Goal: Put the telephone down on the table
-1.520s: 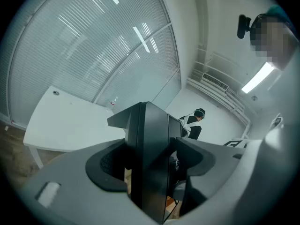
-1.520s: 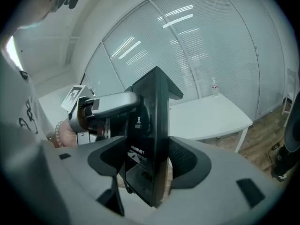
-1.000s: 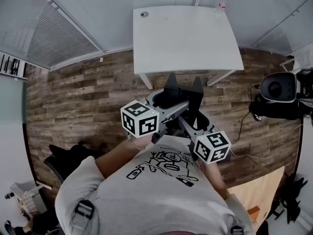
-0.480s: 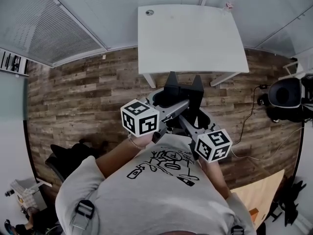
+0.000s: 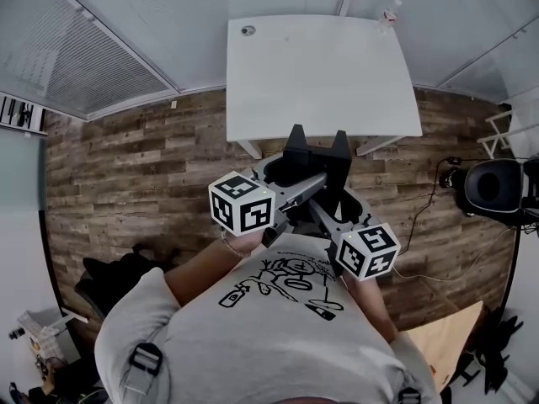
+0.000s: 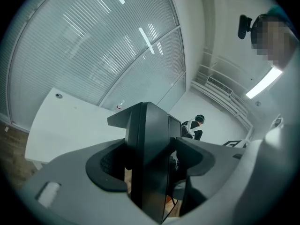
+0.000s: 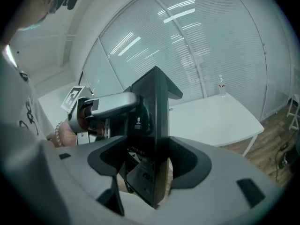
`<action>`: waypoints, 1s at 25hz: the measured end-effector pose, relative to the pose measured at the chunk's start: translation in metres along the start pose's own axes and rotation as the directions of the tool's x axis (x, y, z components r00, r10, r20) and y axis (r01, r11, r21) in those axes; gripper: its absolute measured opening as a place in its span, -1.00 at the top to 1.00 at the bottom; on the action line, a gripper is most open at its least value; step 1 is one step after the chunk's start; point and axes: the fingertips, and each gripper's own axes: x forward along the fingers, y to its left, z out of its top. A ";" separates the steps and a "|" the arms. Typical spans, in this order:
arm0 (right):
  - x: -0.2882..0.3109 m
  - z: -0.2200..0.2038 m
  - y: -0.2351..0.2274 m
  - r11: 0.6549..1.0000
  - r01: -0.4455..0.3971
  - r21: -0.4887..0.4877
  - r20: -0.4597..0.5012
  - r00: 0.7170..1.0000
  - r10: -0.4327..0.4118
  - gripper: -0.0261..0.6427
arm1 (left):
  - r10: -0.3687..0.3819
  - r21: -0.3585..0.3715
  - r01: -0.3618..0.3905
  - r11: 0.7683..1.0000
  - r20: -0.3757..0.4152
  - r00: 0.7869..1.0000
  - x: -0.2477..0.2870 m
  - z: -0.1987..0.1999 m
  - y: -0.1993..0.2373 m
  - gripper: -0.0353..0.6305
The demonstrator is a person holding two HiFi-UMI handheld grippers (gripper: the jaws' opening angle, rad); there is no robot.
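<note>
A black telephone (image 5: 316, 160) is held upright in front of my chest, over the wood floor just short of the white table (image 5: 320, 74). My left gripper (image 5: 305, 183) is shut on it from the left, and my right gripper (image 5: 320, 210) is shut on it from below right. In the left gripper view the telephone (image 6: 150, 149) fills the gap of the left gripper (image 6: 151, 165). In the right gripper view the right gripper (image 7: 149, 172) clamps the telephone (image 7: 151, 125), and the left gripper's arm (image 7: 105, 108) shows behind it.
On the table's far edge stand a small bottle (image 5: 386, 10) and a round fitting (image 5: 248, 30). A black chair (image 5: 495, 185) with cables sits at the right, a dark bag (image 5: 118, 272) lies at the left, and a wooden board (image 5: 446, 343) is at lower right.
The table's near edge has drawn a little closer to the telephone, and the chair at the right has slid down the view. Both grips on the telephone are unchanged.
</note>
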 end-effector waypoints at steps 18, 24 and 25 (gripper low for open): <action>-0.018 0.057 -0.126 1.000 0.008 0.023 0.010 1.000 -0.008 0.12 | -0.010 -0.009 0.010 1.000 -0.030 0.999 0.136 0.036 -0.006 -0.07; -0.023 0.068 -0.160 1.000 0.004 0.030 0.010 1.000 -0.004 0.12 | -0.004 -0.017 0.004 1.000 -0.036 0.999 0.172 0.041 -0.006 -0.07; -0.024 0.069 -0.165 1.000 0.003 0.031 0.010 1.000 -0.004 0.12 | -0.004 -0.017 0.003 1.000 -0.037 0.999 0.177 0.042 -0.007 -0.07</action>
